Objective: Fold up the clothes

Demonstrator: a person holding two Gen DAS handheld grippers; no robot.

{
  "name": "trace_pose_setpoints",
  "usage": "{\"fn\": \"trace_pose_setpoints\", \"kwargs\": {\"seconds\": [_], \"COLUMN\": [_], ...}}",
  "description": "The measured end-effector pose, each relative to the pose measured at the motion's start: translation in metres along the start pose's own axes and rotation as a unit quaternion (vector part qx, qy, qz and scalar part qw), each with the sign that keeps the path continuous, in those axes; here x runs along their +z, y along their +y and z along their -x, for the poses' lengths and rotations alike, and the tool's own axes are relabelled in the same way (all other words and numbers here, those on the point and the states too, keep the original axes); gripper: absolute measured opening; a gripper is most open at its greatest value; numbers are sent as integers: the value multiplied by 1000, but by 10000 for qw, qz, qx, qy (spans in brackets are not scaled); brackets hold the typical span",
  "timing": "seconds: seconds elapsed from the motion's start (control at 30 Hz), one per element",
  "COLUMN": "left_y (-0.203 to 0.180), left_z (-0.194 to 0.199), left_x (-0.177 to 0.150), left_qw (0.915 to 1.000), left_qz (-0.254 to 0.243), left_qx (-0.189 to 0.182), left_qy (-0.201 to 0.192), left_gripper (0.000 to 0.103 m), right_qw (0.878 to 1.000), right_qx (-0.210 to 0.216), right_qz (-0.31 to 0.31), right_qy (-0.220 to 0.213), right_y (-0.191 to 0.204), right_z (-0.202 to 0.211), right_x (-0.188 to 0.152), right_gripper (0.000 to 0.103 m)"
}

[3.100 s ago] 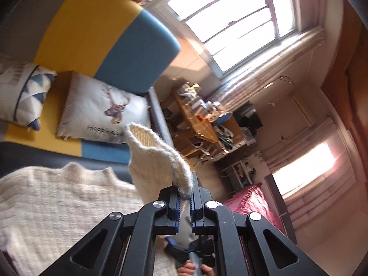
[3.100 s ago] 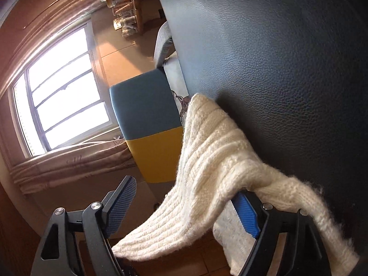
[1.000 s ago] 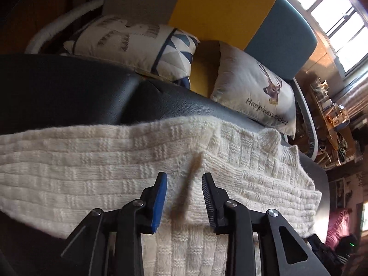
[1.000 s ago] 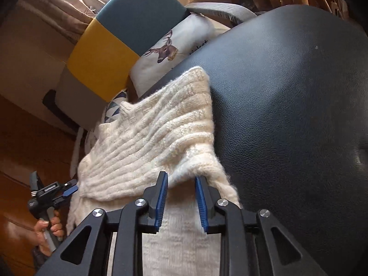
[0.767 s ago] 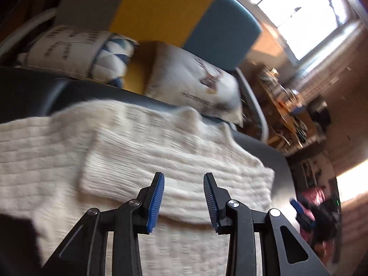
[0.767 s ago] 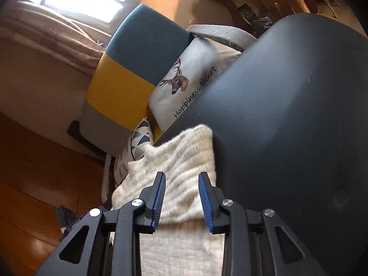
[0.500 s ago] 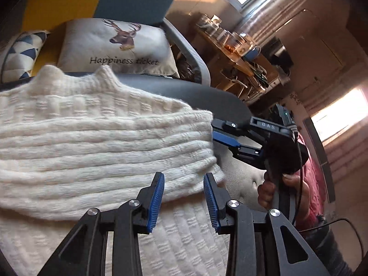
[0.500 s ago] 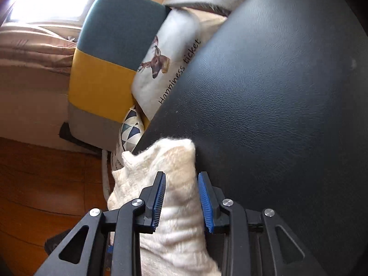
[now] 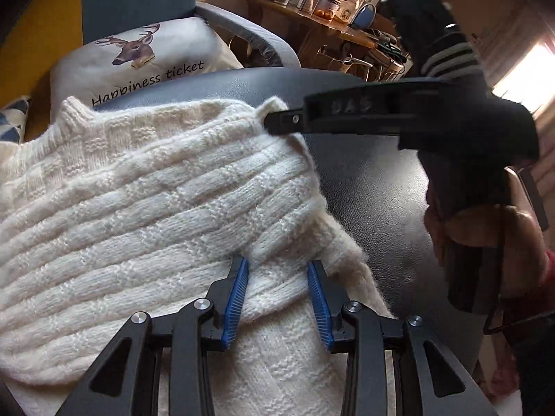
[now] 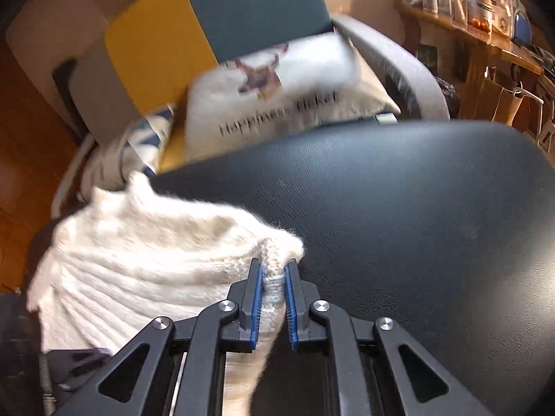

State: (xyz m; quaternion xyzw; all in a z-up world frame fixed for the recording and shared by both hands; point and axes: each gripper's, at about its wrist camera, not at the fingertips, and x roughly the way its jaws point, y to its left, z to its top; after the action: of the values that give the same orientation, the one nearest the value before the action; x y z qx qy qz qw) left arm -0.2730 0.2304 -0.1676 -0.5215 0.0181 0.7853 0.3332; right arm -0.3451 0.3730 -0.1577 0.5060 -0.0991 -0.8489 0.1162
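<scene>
Pinching a corner of the sweater (image 10: 145, 260), the right tongs (image 10: 274, 274) are clamped tight on the knit. The left tongs (image 9: 277, 270) sit spread wide over a fold. Sweater's lying on the black seat (image 10: 416, 208), toward its left edge.

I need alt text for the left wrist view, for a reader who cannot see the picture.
An open left gripper hovers over a cream knitted sweater lying on a black leather surface. From the right, the right gripper, held in a hand, grips the sweater's far corner. Behind lies a deer cushion.
</scene>
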Motion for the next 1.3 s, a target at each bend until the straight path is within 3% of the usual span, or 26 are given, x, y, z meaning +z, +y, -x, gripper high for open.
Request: {"fn": "trace_pose_setpoints", "kwargs": {"seconds": [0.17, 0.27, 0.37, 0.47, 0.53, 0.63, 0.7, 0.77, 0.87, 0.97, 1.03, 1.13, 1.23, 1.3], "left_y": [12, 34, 59, 94, 121, 166, 188, 202, 199, 197, 198, 204, 222, 246], "left_z": [12, 36, 64, 87, 99, 108, 105, 103, 103, 116, 136, 167, 208, 239], "left_x": [0, -1, -5, -13, -22, -41, -52, -61, -61, -64, -76, -108, -168, -221], "left_qw": [9979, 9910, 9893, 9869, 9834, 9753, 9730, 9721, 9706, 9652, 9579, 9409, 9148, 8876], "left_qz": [457, 1012, 1177, 1380, 1562, 1887, 2034, 2098, 2146, 2403, 2647, 3084, 3597, 4099], "left_qx": [-440, -817, -584, -140, 202, 722, 711, 657, 681, 452, 139, -390, -720, -734], "left_qy": [-86, -327, -634, -829, -895, -889, -833, -822, -847, -928, -1098, -1345, -1691, -1967], "left_gripper": [37, 37, 37, 37, 37, 37, 37, 35, 35, 36, 38, 43, 44, 45], "right_qw": [9986, 9963, 9947, 9947, 9960, 9946, 9925, 9920, 9970, 9971, 9982, 9991, 9962, 9926], "right_qx": [342, 611, 728, 901, 817, 348, 8, -180, -48, -173, -200, 208, 841, 1207], "right_qz": [-401, -569, -577, -182, 287, 935, 1069, 1091, 552, 526, 470, 366, 200, 137], "right_qy": [-23, -200, -440, -454, -214, 274, 600, 604, 542, 516, 317, -32, -99, -57], "right_y": [-15, -21, -18, 2, 24, 49, 52, 48, 31, 37, 47, 74, 110, 138], "right_z": [4, 24, 46, 65, 66, 51, 35, 29, 27, 35, 51, 79, 87, 84], "right_x": [-2, -1, -4, -8, -19, -43, -59, -70, -69, -69, -71, -87, -113, -134], "right_gripper": [15, 22, 22, 22, 22, 19, 19, 19, 18, 20, 23, 23, 23, 23]}}
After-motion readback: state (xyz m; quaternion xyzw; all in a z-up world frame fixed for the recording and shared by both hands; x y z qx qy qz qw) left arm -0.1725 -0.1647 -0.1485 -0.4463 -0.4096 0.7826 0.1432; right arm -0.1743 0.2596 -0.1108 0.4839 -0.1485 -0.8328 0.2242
